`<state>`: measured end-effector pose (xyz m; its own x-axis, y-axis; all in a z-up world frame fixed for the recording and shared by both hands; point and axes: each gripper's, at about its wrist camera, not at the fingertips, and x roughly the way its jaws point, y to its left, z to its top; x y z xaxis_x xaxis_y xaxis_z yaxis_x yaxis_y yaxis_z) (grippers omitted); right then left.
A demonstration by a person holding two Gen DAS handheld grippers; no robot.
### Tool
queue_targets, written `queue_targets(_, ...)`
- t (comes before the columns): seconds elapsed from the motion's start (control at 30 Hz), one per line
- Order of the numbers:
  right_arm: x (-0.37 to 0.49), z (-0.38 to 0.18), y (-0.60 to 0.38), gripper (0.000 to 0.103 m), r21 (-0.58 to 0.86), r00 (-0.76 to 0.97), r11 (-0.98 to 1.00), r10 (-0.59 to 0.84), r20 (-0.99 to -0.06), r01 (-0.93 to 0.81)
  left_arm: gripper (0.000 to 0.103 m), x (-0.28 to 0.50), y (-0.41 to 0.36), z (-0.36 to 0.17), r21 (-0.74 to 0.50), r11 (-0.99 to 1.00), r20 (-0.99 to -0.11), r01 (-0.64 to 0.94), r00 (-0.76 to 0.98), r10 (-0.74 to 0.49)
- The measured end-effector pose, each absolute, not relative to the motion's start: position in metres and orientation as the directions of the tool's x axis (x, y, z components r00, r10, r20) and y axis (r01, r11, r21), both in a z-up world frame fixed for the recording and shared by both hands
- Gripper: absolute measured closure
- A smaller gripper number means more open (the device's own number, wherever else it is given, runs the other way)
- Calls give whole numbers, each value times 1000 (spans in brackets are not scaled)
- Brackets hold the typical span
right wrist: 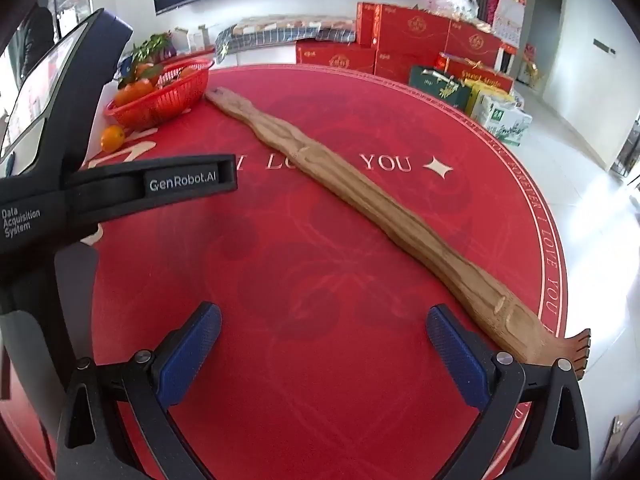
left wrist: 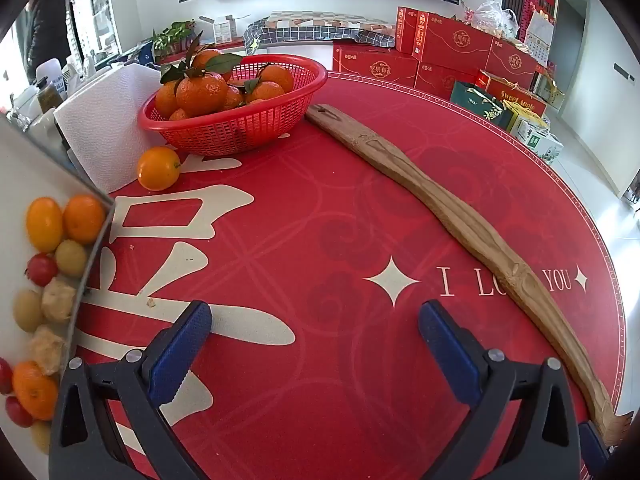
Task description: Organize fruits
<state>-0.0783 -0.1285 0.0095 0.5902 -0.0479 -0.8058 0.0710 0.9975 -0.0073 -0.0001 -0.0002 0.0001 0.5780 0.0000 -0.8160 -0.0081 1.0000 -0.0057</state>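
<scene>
Left wrist view: your left gripper point(left wrist: 315, 322) hovers spread wide and empty, like your right gripper point(right wrist: 324, 326). Ahead-left of it, the loose round orange fruit point(left wrist: 158, 168) lies just outside the red plastic mesh basket point(left wrist: 256, 124), likely awaiting collection.

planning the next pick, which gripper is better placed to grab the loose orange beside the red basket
Left. The loose orange lies nearer the left gripper, whose jaws are open and empty. The right gripper sits farther away, beside the wooden stick.
</scene>
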Motion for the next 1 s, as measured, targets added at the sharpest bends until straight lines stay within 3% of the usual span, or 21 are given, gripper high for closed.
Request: queue_targets(1.0, -76, 4, -125, 0, -9, 592, 998, -47, -804, 68, 0, 0, 0, 0, -6, 1000, -816, -8, 578, 0)
